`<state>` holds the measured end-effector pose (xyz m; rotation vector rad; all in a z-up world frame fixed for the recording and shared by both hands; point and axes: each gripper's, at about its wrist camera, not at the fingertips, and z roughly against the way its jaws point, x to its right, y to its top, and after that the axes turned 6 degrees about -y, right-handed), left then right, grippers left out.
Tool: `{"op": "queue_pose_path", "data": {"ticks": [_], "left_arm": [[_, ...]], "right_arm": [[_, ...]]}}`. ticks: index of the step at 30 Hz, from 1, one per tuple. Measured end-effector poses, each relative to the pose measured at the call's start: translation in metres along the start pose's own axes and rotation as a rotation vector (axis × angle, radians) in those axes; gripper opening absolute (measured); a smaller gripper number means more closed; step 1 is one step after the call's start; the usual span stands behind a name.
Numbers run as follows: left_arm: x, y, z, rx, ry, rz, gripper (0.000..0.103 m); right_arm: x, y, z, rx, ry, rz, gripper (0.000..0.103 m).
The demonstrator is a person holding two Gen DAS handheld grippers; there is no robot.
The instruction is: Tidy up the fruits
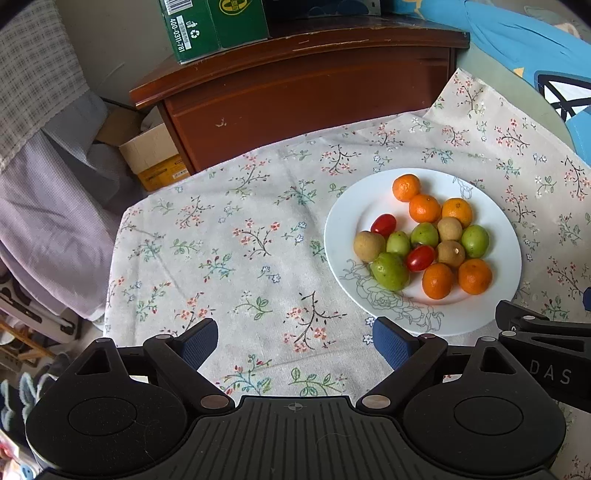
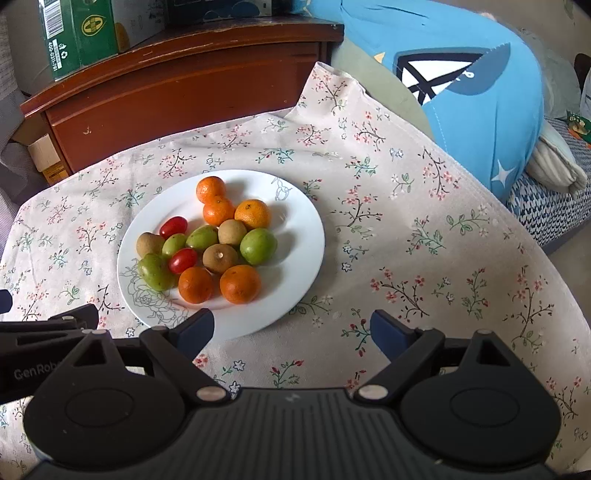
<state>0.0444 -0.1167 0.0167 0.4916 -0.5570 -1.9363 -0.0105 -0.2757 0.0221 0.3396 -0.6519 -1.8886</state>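
A white plate (image 1: pixel 491 314) (image 2: pixel 295 266) on the floral cloth holds mixed fruit: several mandarins (image 1: pixel 474 276) (image 2: pixel 240 284), several green plums (image 1: pixel 389 271) (image 2: pixel 258 246), three brown longans (image 1: pixel 369 245) (image 2: pixel 219 258) and two red cherry tomatoes (image 1: pixel 420 257) (image 2: pixel 183 259). My left gripper (image 1: pixel 295 341) is open and empty, above the cloth left of the plate, its right finger over the plate's near rim. My right gripper (image 2: pixel 291 332) is open and empty, at the plate's near right rim.
A floral tablecloth (image 1: pixel 240 240) (image 2: pixel 424 240) covers the table. A brown wooden cabinet (image 1: pixel 295 92) (image 2: pixel 177 85) with a green box (image 1: pixel 210 26) (image 2: pixel 81 33) stands behind. A cardboard box (image 1: pixel 151 155) sits at the left. Blue bedding (image 2: pixel 472 85) lies at the right.
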Motion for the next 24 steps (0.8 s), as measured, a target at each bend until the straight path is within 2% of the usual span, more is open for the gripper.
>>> {"op": "queue_pose_path", "data": {"ticks": [14,24], "left_arm": [[-0.017,-0.037,0.013,-0.026,-0.001,-0.009,0.092],[-0.045,-0.061,0.011,-0.064,-0.001,0.052,0.092]], "right_arm": [[-0.009,-0.041,0.012,-0.003,0.051,-0.004,0.093],[-0.026,-0.075,0.013,-0.053,0.163,-0.026,0.095]]}}
